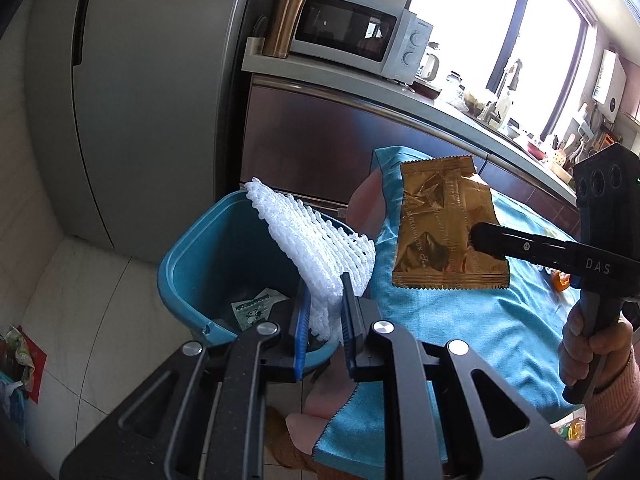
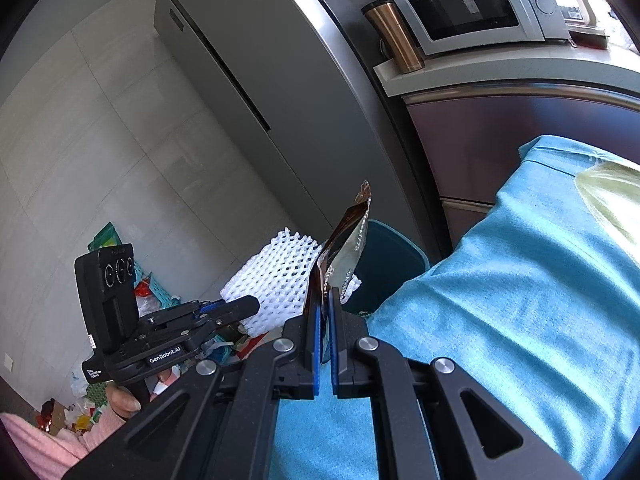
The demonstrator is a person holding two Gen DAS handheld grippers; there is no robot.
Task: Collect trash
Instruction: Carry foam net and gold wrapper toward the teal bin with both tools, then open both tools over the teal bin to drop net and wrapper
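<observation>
The left gripper [image 1: 325, 312] is clamped on a corner of a white foam fruit net [image 1: 316, 248], its blue pads [image 1: 301, 322] pressed narrowly against the mesh. The net fans upward from the jaws and hangs over the open mouth of the teal bin [image 1: 188, 272], its upper edge level with the bin's far rim. Inside the bin, near the bottom, lies a green-and-white printed wrapper [image 1: 256, 308].

The right gripper [image 2: 325, 320] is pinched almost fully together on the lower edge of a gold foil wrapper [image 1: 444, 228] — flat, crinkled, with serrated ends. Seen from the left wrist, the wrapper is held in the air just to the right of the bin, over the blue cloth [image 1: 480, 320] that covers the surface beside the bin. From the right wrist, the same wrapper [image 2: 346, 240] stands edge-on between the blue pads, with the bin [image 2: 390, 264] right behind it and the net [image 2: 276, 280] just to its left, overlapping it in that view.

A hand [image 1: 588, 344] in a pink sleeve grips the right gripper's handle, well to the right of the bin; the other hand [image 2: 124, 400] holds the left one.

Beyond the bin stand a grey fridge [image 1: 140, 100] and a counter with a white microwave [image 1: 360, 36] and a copper tumbler [image 1: 286, 20] — both above and behind the bin. On the floor to the left of the bin lies more mixed litter [image 2: 80, 412]
</observation>
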